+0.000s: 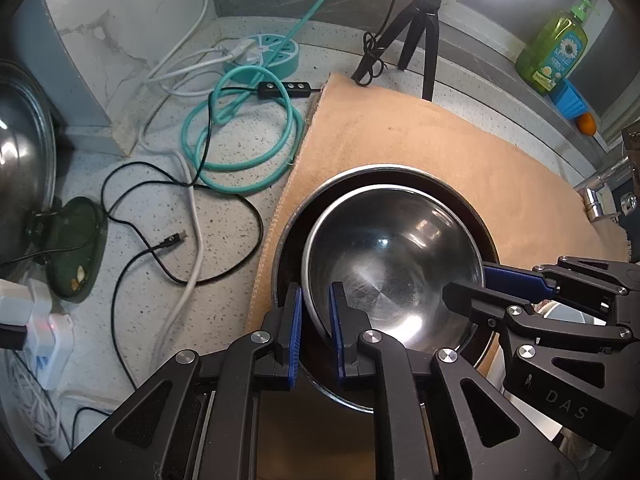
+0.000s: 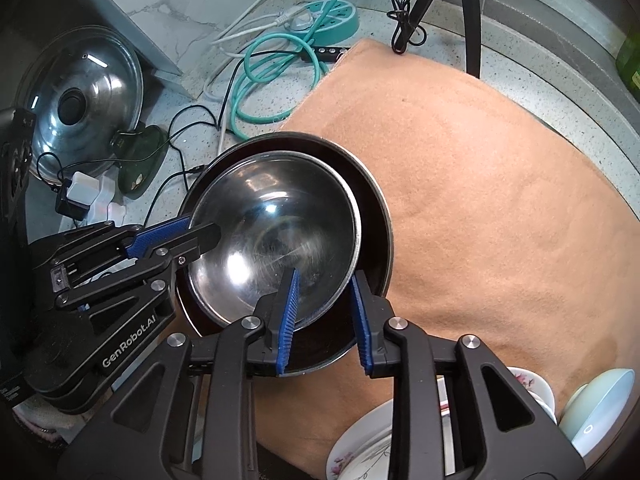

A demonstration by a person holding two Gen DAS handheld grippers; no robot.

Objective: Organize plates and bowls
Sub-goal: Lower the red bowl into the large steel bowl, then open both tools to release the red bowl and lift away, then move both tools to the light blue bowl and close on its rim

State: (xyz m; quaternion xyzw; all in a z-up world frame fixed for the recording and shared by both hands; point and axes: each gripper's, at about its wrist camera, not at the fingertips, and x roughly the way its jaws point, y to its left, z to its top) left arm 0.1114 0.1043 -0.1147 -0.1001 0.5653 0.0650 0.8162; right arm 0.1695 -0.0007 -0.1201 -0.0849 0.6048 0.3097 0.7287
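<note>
A shiny steel bowl [image 1: 384,260] [image 2: 272,240] sits nested inside a larger dark bowl [image 1: 288,248] [image 2: 376,216] on an orange cloth [image 1: 440,140] [image 2: 480,180]. My left gripper [image 1: 316,320] [image 2: 202,227] is shut on the steel bowl's near-left rim, one blue pad inside and one outside. My right gripper [image 2: 326,312] [image 1: 468,280] straddles the opposite rim. Its jaws stand apart with a gap to the metal, so it is open. Both grippers point steeply down.
A steel pot lid [image 2: 84,96], a teal power strip [image 1: 264,54] and loose cables [image 1: 240,140] lie on the speckled counter to the left. A tripod [image 1: 420,20] and a green soap bottle [image 1: 556,48] stand at the back. Flowered plates [image 2: 368,440] and a pale bowl [image 2: 600,404] sit at the near right.
</note>
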